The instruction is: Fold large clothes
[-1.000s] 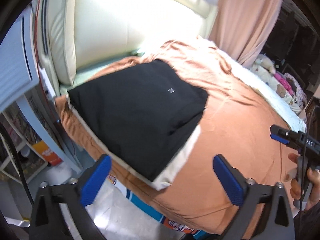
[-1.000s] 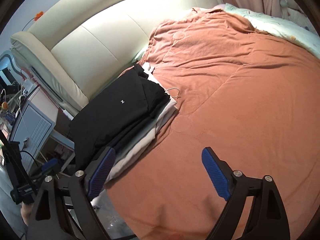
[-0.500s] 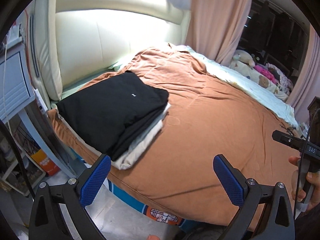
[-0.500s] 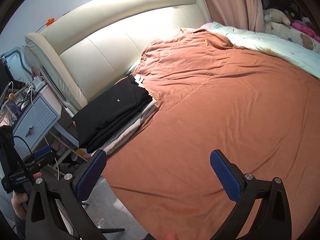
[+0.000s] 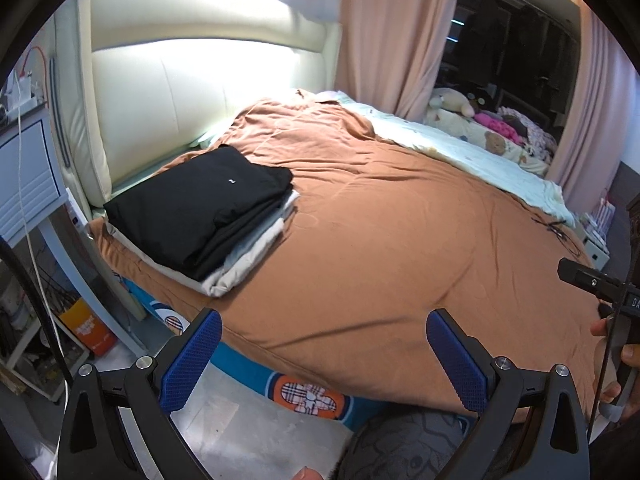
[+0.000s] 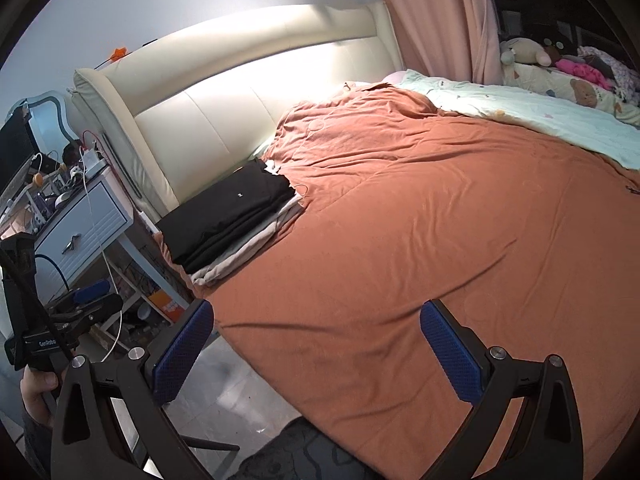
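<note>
Black folded clothes (image 5: 200, 210) top a pale folded pile (image 5: 244, 258) at the bed's head-end corner, on the rust-orange cover (image 5: 380, 248) beside the cream headboard (image 5: 192, 96). We hold 2 tools well back from it: our left gripper (image 5: 324, 356) and right gripper (image 6: 316, 350) both gape wide, gripping nothing.

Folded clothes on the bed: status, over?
Both grippers, left and right, open, empty. Black garment folded atop pale stack on orange blanket. Nothing in the way.
</note>
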A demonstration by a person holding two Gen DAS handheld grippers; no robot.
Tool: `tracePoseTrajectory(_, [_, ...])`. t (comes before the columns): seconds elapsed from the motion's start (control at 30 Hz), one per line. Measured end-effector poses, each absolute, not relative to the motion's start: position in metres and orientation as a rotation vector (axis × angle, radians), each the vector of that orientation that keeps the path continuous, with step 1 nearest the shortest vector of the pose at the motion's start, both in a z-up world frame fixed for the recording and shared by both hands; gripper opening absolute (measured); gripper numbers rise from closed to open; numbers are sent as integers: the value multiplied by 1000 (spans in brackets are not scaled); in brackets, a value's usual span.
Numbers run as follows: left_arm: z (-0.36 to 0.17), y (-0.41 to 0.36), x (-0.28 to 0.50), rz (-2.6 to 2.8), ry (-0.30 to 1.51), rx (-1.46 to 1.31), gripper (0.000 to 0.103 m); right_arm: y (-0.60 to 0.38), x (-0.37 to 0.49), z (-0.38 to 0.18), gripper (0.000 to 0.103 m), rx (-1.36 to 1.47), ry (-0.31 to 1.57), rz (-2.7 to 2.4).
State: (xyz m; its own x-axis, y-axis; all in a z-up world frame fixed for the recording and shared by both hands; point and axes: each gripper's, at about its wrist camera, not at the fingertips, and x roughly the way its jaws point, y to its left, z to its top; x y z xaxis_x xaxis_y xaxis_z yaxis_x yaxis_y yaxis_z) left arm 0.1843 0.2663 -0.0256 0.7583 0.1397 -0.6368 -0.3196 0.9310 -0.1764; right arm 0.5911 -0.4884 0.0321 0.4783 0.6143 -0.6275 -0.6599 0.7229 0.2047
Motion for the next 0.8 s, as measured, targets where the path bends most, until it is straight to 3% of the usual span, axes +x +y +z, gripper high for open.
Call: tracePoseTrajectory(0.8, [16, 159, 48, 93, 489, -156, 103, -586, 391, 58, 103, -109, 533, 583])
